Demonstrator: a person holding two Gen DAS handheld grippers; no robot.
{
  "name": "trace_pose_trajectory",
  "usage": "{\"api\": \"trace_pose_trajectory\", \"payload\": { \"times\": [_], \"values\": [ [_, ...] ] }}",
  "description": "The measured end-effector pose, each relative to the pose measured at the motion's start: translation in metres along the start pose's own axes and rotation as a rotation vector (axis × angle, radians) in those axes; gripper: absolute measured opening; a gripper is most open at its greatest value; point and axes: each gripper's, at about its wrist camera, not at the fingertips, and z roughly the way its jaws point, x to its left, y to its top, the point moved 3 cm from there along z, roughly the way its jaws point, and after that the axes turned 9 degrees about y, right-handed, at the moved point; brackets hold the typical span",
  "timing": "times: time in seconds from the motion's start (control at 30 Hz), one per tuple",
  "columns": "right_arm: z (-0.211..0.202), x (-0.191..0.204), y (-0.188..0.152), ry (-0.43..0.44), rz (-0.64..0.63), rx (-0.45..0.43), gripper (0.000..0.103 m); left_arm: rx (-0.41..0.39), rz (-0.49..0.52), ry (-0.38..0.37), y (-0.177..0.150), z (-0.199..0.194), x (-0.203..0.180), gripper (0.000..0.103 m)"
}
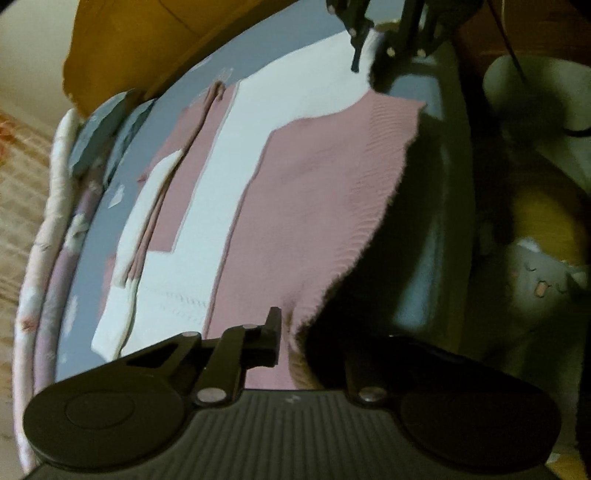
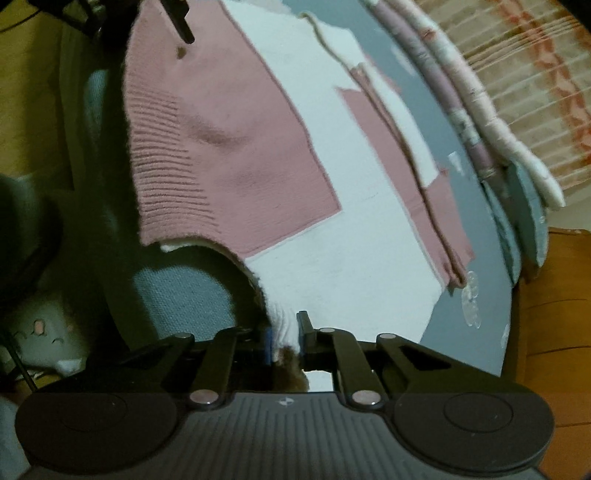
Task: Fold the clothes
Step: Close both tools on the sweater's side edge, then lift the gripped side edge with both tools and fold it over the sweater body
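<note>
A pink and white knitted sweater (image 1: pixel 314 184) (image 2: pixel 240 147) lies spread on the grey-blue bed sheet (image 1: pixel 88 258) (image 2: pixel 461 314). One edge is raised off the bed and throws a dark shadow beneath it. My left gripper (image 1: pixel 291 332) is shut on the pink ribbed edge; its right finger is hidden under the cloth. My right gripper (image 2: pixel 286 336) is shut on the white knit edge, which shows between its fingers. Each gripper also shows at the top of the other's view: the right gripper (image 1: pixel 373 62) and the left gripper (image 2: pixel 177 26), both at that same raised edge.
Folded pale quilts (image 1: pixel 48 240) (image 2: pixel 480 110) line the far side of the bed. Orange-brown wooden furniture (image 1: pixel 129 44) (image 2: pixel 554 332) stands at one end. A grey cushion with a cartoon face (image 2: pixel 44 332) (image 1: pixel 543 284) lies on the near side. A patterned floor (image 2: pixel 535 74) lies beyond.
</note>
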Motion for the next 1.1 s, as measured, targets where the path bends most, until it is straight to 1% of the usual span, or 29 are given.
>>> {"api": "trace_pose_trajectory", "payload": {
  "times": [0.1, 0.27, 0.43, 0.57, 0.67, 0.73, 0.83, 0.97, 1.1],
  "values": [
    [0.0, -0.005, 0.007, 0.033, 0.024, 0.044, 0.014, -0.021, -0.007, -0.051, -0.001, 0.003, 0.012, 0.006],
    [0.004, -0.019, 0.017, 0.082, 0.093, 0.1, 0.014, -0.053, -0.02, -0.138, -0.005, 0.007, 0.028, 0.006],
    [0.005, -0.028, 0.026, 0.103, 0.128, 0.157, 0.014, -0.093, -0.033, -0.182, -0.009, 0.012, 0.045, 0.006],
    [0.005, -0.043, 0.036, 0.107, 0.187, 0.189, 0.013, -0.134, -0.055, -0.218, -0.014, 0.017, 0.059, 0.006],
    [0.005, -0.054, 0.043, 0.088, 0.23, 0.218, 0.013, -0.18, -0.061, -0.234, -0.018, 0.018, 0.07, 0.006],
    [0.004, -0.059, 0.049, 0.067, 0.239, 0.238, 0.013, -0.198, -0.066, -0.237, -0.019, 0.019, 0.078, 0.006],
    [0.004, -0.066, 0.055, 0.05, 0.244, 0.258, 0.013, -0.202, -0.073, -0.236, -0.016, 0.025, 0.088, 0.006],
    [0.004, -0.071, 0.059, 0.034, 0.225, 0.263, 0.013, -0.205, -0.081, -0.233, -0.012, 0.032, 0.101, 0.006],
    [0.006, -0.078, 0.061, 0.016, 0.194, 0.234, 0.013, -0.17, -0.079, -0.211, -0.007, 0.039, 0.105, 0.006]
  ]
}}
